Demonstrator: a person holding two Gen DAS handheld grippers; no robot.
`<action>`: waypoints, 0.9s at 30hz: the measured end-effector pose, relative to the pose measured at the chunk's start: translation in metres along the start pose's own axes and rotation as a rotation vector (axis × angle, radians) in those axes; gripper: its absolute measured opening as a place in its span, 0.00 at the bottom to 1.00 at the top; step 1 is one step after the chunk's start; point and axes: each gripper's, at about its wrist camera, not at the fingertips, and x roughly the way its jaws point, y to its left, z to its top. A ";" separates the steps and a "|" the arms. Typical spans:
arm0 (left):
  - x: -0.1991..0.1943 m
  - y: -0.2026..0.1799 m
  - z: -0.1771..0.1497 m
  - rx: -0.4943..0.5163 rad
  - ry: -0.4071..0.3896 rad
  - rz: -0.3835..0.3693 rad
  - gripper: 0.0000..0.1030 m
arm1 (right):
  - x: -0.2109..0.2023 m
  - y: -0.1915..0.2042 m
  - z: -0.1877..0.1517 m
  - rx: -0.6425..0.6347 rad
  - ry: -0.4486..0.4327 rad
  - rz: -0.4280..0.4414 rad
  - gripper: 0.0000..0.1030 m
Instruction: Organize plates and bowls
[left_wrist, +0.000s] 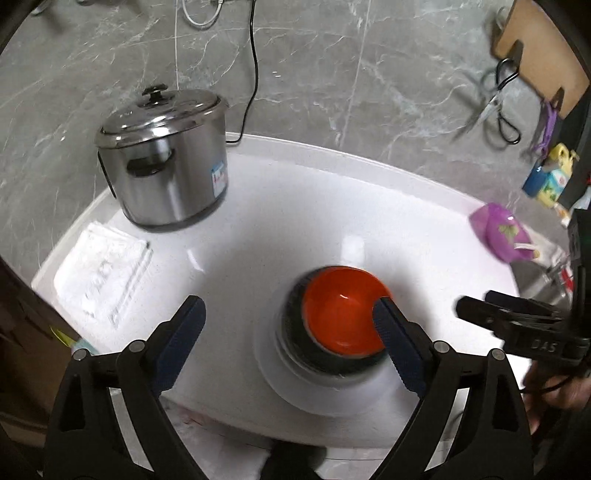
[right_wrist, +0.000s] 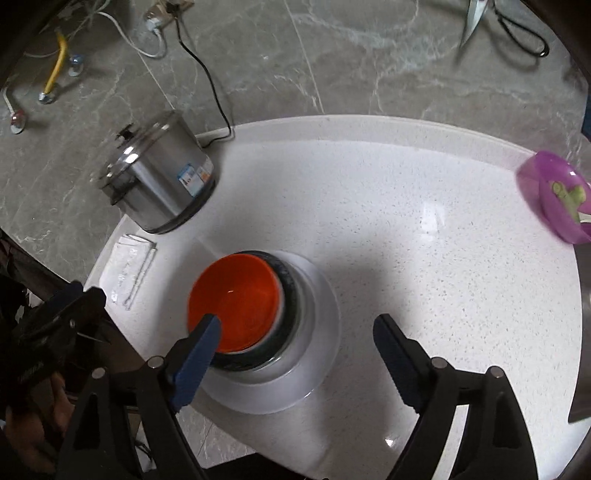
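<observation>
- A steel pot (left_wrist: 164, 158) with its lid on stands upper left on the white counter (left_wrist: 303, 206).
- A black cord (left_wrist: 253, 70) runs up the grey marble wall (left_wrist: 332, 55) behind it.
- Scissors (left_wrist: 496, 101) hang upper right.
- A purple container (right_wrist: 554, 197) sits at the right edge.

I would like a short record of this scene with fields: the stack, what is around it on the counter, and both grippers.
stack: orange bowl on top, nested in a dark bowl, on a white plate
counter: white counter
left of stack: steel pot with lid, white folded cloth
right of stack: purple container
left gripper: jaws open, nothing held
right gripper: jaws open, nothing held
</observation>
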 end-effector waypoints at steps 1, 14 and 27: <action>-0.003 -0.004 -0.006 -0.010 0.021 0.014 0.90 | -0.004 0.003 -0.001 0.001 -0.009 0.004 0.84; 0.005 -0.024 -0.028 0.128 0.189 -0.056 0.89 | -0.036 0.035 -0.026 0.090 -0.081 -0.191 0.86; 0.053 -0.003 0.023 0.246 0.244 -0.034 0.89 | -0.023 0.059 -0.017 0.191 -0.055 -0.351 0.86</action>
